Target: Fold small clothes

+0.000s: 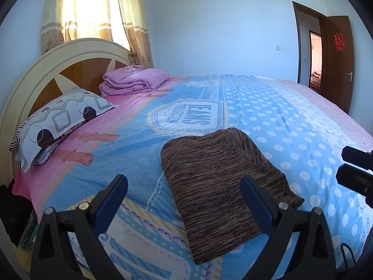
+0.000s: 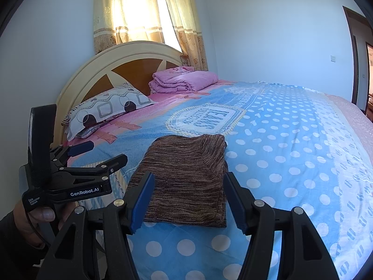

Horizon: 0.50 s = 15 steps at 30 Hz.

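Note:
A brown knit garment [image 1: 216, 170] lies folded into a neat rectangle on the blue dotted bedspread [image 1: 291, 121], close to the bed's near edge. My left gripper [image 1: 184, 179] hovers just short of it, open, with nothing between its blue pads. The tips of my right gripper [image 1: 347, 164] show at the right border of that view. In the right wrist view the garment [image 2: 186, 158] lies straight ahead. My right gripper [image 2: 189, 177] stands open in front of it and holds nothing. My left gripper [image 2: 107, 151], held by a hand [image 2: 44, 214], is off to the garment's left, open.
A patterned pillow [image 1: 60, 121] and a folded pink quilt [image 1: 135, 79] lie by the curved headboard [image 1: 46, 70] on the left. Curtains [image 1: 93, 11] hang behind it. An open brown door [image 1: 338, 65] stands at the far right. Dark clothes hang off the bed's left side [image 1: 14, 214].

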### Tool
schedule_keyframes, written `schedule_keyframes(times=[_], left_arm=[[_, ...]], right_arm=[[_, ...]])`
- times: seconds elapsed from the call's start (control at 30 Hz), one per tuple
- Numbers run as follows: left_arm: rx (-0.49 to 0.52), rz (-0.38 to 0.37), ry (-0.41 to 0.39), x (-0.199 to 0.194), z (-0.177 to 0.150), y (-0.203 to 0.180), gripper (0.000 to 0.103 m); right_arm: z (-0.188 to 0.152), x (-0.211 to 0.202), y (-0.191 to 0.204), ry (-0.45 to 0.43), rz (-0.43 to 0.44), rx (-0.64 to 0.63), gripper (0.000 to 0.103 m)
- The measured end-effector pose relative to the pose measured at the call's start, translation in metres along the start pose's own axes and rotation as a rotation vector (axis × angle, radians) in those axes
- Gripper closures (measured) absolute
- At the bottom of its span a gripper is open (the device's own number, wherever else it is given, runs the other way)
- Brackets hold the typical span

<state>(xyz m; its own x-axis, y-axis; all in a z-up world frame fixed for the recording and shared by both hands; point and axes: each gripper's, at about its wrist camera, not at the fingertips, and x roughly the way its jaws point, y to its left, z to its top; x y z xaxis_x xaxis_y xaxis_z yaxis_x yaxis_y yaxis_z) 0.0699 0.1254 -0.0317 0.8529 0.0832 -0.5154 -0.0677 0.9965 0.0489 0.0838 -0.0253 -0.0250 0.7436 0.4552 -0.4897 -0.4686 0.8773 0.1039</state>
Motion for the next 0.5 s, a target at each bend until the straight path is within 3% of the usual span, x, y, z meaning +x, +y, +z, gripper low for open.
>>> schedule_keyframes(times=[0.5], left_arm=[[-0.002, 0.021, -0.001, 0.0000, 0.0025, 0.0085, 0.000]], right_arm=[[0.0020, -0.0047, 0.0018, -0.032, -0.002, 0.005, 0.041]])
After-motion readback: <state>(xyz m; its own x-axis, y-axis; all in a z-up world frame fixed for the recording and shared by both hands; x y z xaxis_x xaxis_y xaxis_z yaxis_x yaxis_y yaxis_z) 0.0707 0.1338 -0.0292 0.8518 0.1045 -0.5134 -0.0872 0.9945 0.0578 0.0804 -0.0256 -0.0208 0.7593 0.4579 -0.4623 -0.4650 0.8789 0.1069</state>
